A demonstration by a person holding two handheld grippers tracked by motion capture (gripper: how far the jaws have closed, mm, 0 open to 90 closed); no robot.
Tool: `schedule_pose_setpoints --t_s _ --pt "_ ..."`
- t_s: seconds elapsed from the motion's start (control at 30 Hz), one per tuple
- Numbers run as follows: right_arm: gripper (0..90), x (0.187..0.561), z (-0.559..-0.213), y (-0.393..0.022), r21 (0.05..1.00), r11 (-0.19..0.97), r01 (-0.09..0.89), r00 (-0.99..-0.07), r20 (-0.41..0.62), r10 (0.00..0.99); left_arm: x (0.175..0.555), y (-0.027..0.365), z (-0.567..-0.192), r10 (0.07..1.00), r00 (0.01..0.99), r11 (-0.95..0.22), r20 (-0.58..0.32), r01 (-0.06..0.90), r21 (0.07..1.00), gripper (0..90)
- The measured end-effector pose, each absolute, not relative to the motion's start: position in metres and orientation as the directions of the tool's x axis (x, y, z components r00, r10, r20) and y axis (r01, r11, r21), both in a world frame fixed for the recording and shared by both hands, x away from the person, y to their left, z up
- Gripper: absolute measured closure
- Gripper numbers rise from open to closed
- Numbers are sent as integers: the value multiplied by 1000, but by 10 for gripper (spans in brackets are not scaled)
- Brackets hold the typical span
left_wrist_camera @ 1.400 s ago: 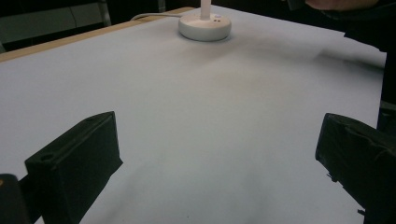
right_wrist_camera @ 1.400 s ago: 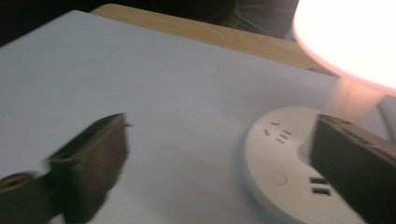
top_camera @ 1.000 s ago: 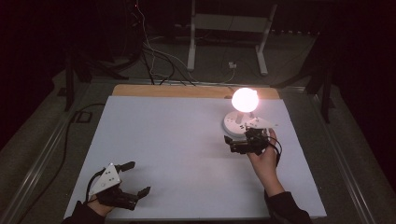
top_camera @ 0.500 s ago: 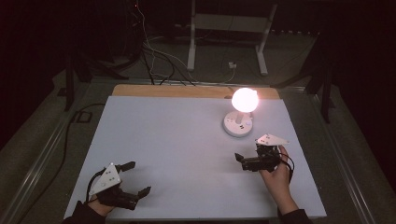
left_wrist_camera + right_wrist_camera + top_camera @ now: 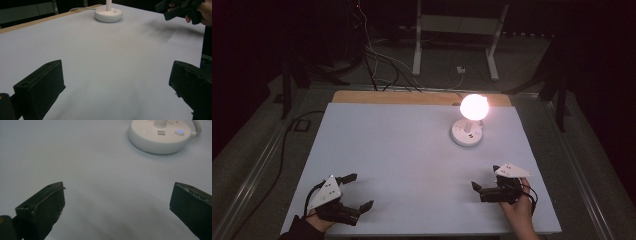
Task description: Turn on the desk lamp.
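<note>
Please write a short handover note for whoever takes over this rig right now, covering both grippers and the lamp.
Left gripper: open, empty, near the front left corner of the table.
Right gripper: open, empty, near the front right, well apart from the lamp.
Lamp: upright on its round white base at the back right of the table, bulb glowing; a blue light shows on the base in the right gripper view.
Done: the lamp is lit and nothing is held.
Left: seemingly nothing at the lamp; both grippers look parked.
</note>
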State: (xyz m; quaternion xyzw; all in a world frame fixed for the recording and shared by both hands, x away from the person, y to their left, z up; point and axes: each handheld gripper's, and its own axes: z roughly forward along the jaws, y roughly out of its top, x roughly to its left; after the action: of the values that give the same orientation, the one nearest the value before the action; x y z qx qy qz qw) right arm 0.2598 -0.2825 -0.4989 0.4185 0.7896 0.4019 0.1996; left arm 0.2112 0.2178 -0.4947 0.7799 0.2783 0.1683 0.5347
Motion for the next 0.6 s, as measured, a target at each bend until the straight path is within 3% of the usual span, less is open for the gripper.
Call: schedule_pose_setpoints --t_s 0.27,0.6 --pt "0 239 -507 -301 806 313 502 -576 41 817 211 217 -495 613 789 -281 -30 253 926 4" --pt "0 236 -509 -308 810 348 473 -576 -15 817 212 217 -496 618 786 -282 -31 259 924 5"
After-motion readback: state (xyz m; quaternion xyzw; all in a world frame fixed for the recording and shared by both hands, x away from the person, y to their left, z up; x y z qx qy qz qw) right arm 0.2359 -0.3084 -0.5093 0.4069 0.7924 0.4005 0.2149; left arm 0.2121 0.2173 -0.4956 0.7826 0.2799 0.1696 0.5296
